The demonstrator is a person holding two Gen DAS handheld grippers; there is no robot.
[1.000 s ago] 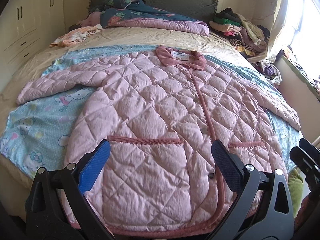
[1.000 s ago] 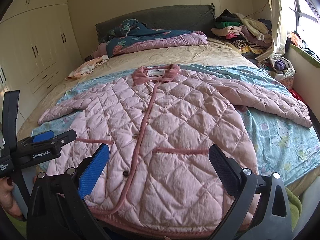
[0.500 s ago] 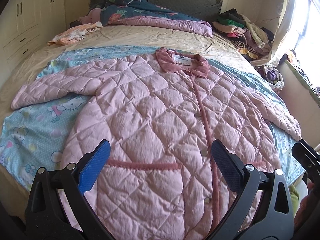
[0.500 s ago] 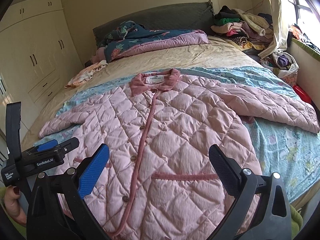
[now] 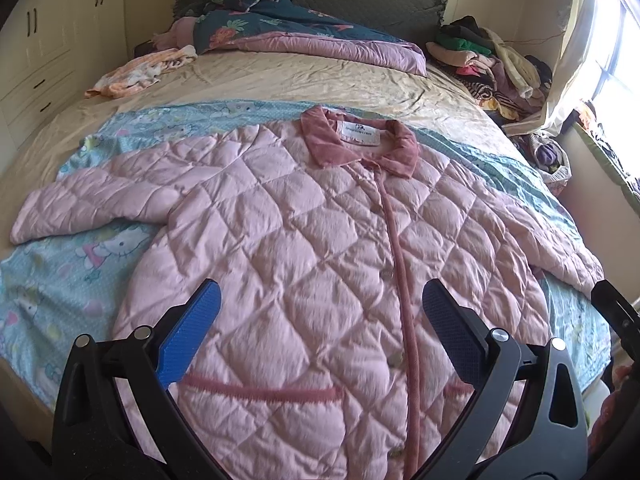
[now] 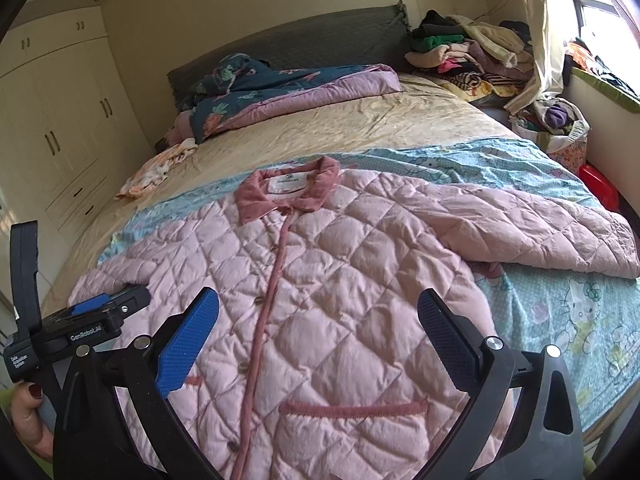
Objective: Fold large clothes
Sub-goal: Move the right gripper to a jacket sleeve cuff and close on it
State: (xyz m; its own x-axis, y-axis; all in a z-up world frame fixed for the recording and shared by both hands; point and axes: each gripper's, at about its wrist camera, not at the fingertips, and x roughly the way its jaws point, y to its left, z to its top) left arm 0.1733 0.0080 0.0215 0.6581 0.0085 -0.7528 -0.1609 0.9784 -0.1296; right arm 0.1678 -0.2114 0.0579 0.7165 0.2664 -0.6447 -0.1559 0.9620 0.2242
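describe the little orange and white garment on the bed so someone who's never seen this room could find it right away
Start at the bed and look toward its head, on the side nearest the cupboards. There, on the bare beige sheet, lies a small crumpled orange and white garment, just below the dark floral quilt. Unlike the big pink quilted coat spread flat, it is small, pale and bunched up alone.

Ahead of our left gripper (image 5: pixel 320 316), with its blue finger pads, we see a pale pink diamond-quilted jacket (image 5: pixel 304 248) with a dusty-rose collar (image 5: pixel 400 152) and trim. Beneath the jacket we see a light blue cartoon-cat sheet (image 5: pixel 52 280); beyond lie a beige bedsheet (image 5: pixel 304 80) and a dark teal floral quilt (image 5: pixel 280 20).
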